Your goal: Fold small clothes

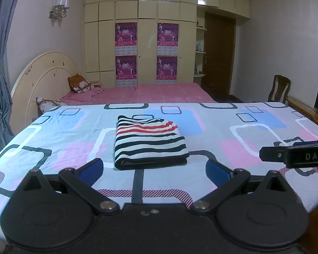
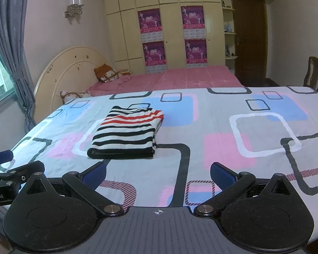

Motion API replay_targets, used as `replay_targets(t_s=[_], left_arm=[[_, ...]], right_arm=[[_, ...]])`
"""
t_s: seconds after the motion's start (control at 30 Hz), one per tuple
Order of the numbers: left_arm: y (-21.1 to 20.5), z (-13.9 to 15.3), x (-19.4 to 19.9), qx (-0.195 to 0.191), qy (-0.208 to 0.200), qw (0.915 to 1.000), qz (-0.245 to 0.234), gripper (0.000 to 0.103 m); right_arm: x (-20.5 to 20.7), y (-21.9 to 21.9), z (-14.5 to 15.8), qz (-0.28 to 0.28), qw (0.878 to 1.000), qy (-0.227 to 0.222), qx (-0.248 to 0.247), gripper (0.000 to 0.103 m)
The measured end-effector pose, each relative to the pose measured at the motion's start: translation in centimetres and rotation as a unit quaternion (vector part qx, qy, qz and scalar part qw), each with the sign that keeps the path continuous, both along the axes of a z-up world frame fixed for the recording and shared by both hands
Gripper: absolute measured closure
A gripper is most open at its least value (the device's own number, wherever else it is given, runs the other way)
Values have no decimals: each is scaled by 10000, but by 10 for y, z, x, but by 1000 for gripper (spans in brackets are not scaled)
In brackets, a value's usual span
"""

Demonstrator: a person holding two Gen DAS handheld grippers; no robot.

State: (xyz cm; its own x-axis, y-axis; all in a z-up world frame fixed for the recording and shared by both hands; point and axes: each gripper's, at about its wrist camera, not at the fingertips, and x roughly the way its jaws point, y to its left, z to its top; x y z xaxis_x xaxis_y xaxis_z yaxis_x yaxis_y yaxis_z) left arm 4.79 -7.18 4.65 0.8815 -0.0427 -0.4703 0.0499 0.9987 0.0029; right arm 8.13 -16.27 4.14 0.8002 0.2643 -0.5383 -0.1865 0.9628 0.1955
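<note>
1. Left gripper [image 1: 154, 170] spread wide, blue pads [image 1: 90, 171] well apart, nothing between them, poised just near of the folded garment.
2. Right gripper [image 2: 158, 176] likewise spread wide, blue pads [image 2: 222, 176] far apart and empty, hovering over bare sheet to the right of the garment.
3. Folded striped top [image 1: 150, 142], black-and-white bands with red bands toward its far end, lying flat as a compact rectangle on the patterned sheet [image 1: 233, 131]; folded edge facing near; seen left of centre from the right wrist [image 2: 127, 133].
4. Sheet covering a flat surface, printed with rounded squares in pink, blue, white and black.
5. Beyond it, a bed with a pink cover [image 1: 156, 93], a cream rounded headboard [image 1: 44, 78] at far left, and patterned pillows [image 1: 79, 83] beside it.
6. Far wall: cream wardrobe [image 1: 146, 21] bearing four purple posters [image 1: 126, 35], print too small to read; dark wooden door [image 1: 219, 53] to the right.
7. Wooden chair [image 1: 279, 87] at far right; grey curtain [image 1: 0, 63] at left.
</note>
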Motion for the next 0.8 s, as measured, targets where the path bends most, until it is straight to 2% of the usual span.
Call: replay_targets(t_s=[0.8], left_arm=[[-1, -2, 2, 17, 5, 10000, -45, 0]], right_arm=[[1, -1, 1, 9, 10000, -9, 18, 0]])
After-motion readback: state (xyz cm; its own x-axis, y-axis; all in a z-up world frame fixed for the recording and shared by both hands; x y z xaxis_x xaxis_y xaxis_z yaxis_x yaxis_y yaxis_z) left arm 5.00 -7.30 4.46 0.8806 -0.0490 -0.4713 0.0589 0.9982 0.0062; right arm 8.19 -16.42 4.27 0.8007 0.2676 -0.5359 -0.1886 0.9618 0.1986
